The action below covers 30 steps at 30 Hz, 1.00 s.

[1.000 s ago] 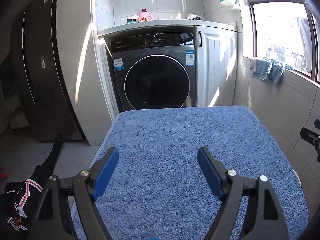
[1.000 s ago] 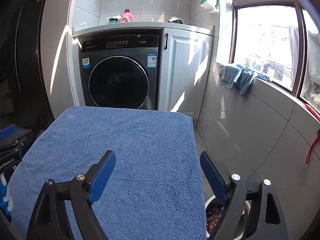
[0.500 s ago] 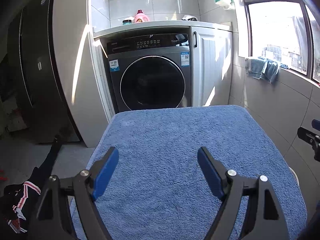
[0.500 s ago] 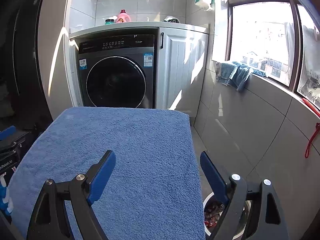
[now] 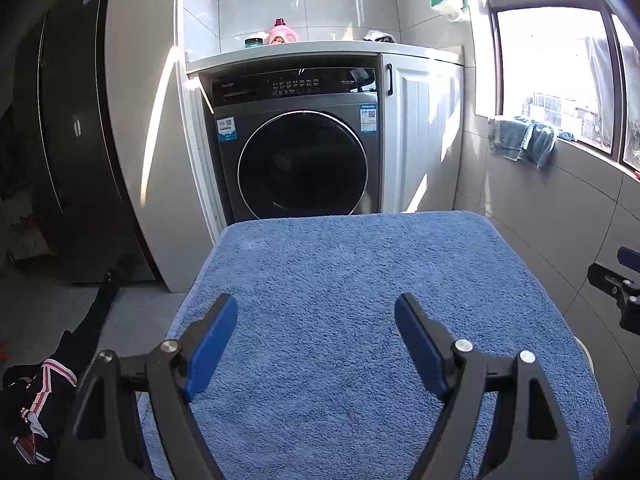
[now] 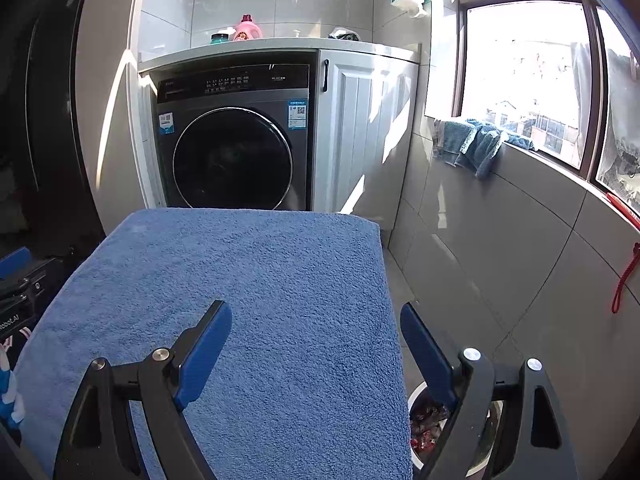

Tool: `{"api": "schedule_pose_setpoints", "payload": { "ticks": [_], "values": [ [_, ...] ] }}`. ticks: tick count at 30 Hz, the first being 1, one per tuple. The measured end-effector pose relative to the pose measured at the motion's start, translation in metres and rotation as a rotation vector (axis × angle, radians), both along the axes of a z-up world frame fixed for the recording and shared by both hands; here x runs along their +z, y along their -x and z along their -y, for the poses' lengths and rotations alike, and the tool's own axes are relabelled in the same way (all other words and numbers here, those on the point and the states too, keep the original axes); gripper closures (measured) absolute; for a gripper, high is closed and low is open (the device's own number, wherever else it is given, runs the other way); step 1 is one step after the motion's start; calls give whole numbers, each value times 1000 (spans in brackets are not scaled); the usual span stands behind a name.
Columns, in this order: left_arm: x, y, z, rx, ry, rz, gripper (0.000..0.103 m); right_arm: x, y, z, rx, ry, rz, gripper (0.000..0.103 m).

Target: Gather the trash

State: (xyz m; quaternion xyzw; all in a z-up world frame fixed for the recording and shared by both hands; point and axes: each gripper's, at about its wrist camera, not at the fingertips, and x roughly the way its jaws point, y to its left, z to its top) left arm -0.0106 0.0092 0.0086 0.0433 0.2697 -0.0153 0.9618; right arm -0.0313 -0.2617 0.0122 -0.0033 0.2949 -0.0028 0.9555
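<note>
Both tongs hang over a table draped in a blue towel [image 5: 352,320], and each stands wide apart with nothing between its blue pads. Left gripper [image 5: 316,320] hovers above the towel's near half, its jaws spread at about 8 and 4 o'clock of the left view. Right gripper [image 6: 316,328] straddles the towel's right edge: one pad sits over the cloth, the other over the floor beside the table.

Trash shows only in the right view, at 5 o'clock: a round white bin [image 6: 416,396] on the floor just beside the table's right edge, partly hidden behind the right gripper's pad. Inside it lies a heap of crumpled wrappers [image 6: 426,426], reddish and dark; what they are exactly is too small to tell. The towel's top carries nothing that can be made out as litter.

At 12 o'clock past the table stands a dark washer [image 5: 300,152] set under a white counter [image 5: 320,50], with a white cabinet door [image 5: 416,132] to its right. On the counter stand a pink bottle [image 5: 280,34] and a small teal jar [image 5: 253,42]. At 2 o'clock a bright window [image 6: 524,76] has blue rags [image 6: 476,144] draped over its sill. A red cord [image 6: 624,276] hangs on the tiled wall at 3 o'clock of the right view. Dark clothing with striped trim [image 5: 36,392] lies on the floor at 8 o'clock of the left view.
</note>
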Motion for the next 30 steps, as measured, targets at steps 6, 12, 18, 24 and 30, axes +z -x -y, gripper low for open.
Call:
{"api": "schedule_pose_setpoints", "payload": {
  "ticks": [6, 12, 18, 24, 30],
  "values": [
    [0, -1, 0, -5, -3, -6, 23, 0, 0, 0, 0, 1, 0, 18],
    [0, -1, 2, -6, -5, -11, 23, 0, 2, 1, -3, -2, 3, 18],
    [2, 0, 2, -5, -3, -9, 23, 1, 3, 4, -10, -10, 9, 18],
    [4, 2, 2, -12, 9, -6, 23, 3, 7, 1, -3, -14, 18, 18],
    [8, 6, 4, -14, 11, 8, 23, 7, 10, 0, 8, -11, 34, 17]
  ]
}}
